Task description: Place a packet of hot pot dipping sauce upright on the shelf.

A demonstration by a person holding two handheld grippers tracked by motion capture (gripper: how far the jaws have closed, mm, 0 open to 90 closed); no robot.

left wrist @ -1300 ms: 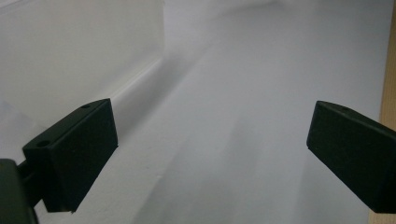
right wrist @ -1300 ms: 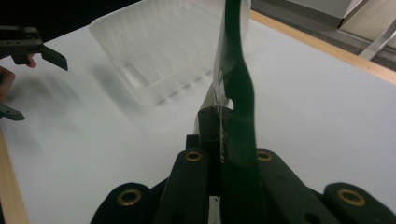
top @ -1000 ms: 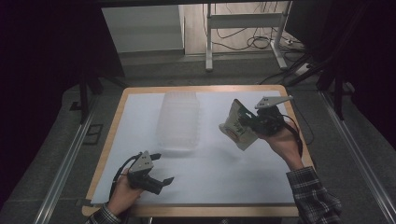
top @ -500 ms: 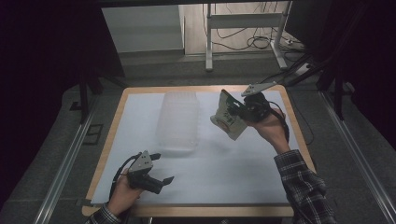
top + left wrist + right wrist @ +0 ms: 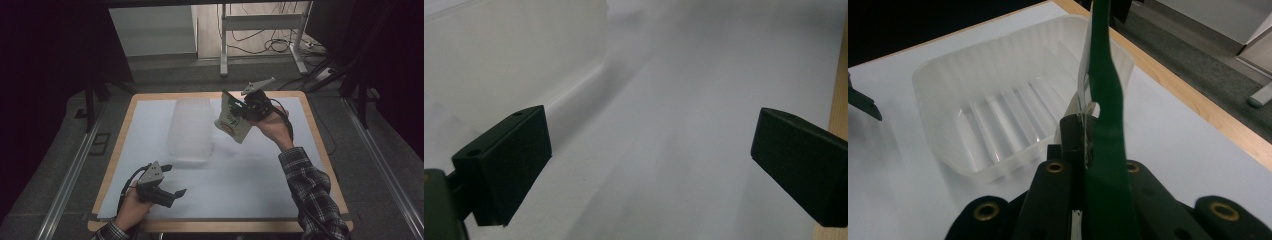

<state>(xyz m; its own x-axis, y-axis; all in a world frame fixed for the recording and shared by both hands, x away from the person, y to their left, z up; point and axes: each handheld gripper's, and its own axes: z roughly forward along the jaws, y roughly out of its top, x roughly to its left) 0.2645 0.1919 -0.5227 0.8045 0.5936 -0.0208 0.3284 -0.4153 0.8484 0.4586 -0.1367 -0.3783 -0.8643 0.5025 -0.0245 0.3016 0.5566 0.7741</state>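
A green-and-white packet hangs tilted in the air over the white sheet, just right of a clear ribbed plastic tray. My right gripper is shut on the packet's upper edge. In the right gripper view the packet stands edge-on between the closed jaws of my right gripper, and the empty tray lies beyond it. Near the table's front left, my left gripper rests low and open with nothing in it. The left gripper view has its jaws wide apart, with the tray wall at upper left.
A white sheet covers the wooden table. Metal rails run along both sides of the table. Desk legs and cables stand on the floor behind the far edge.
My right gripper has carried the packet up and toward the far left, closer to the tray. The left gripper has stayed where it was.
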